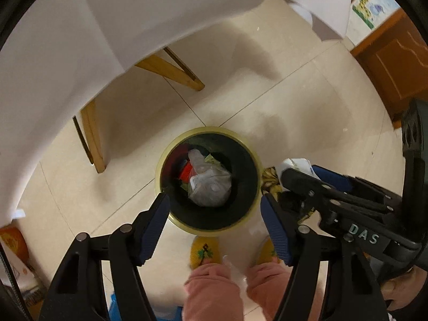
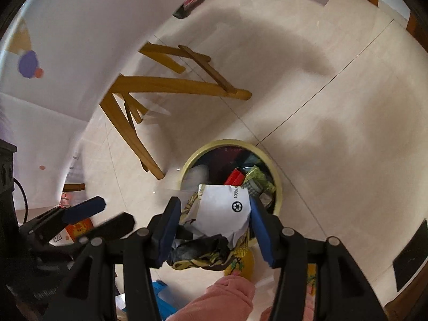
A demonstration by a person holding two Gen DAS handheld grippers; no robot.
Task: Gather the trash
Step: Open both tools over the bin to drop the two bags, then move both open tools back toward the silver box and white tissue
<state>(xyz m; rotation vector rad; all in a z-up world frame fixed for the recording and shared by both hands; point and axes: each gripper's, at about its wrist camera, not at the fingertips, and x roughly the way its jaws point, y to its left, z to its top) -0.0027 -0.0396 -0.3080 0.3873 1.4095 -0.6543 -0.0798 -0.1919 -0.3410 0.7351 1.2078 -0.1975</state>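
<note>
A round bin with a pale yellow rim (image 1: 163, 160) stands on the tiled floor and holds a clear plastic bag (image 1: 210, 184) and other trash. My left gripper (image 1: 215, 222) is open and empty above the bin's near rim. My right gripper (image 2: 214, 227) is shut on a crumpled wad of white paper and printed wrapper (image 2: 222, 211), held just above the near edge of the bin (image 2: 278, 187). The right gripper also shows in the left wrist view (image 1: 307, 176), to the right of the bin, with the wad (image 1: 294, 164) in it.
A white-covered table with wooden legs (image 1: 171, 69) stands behind and left of the bin. A wooden cabinet (image 1: 396, 61) is at the far right. The person's pink trousers (image 1: 214, 289) and yellow slippers (image 1: 204, 251) are just before the bin. A blue object (image 2: 163, 299) lies on the floor.
</note>
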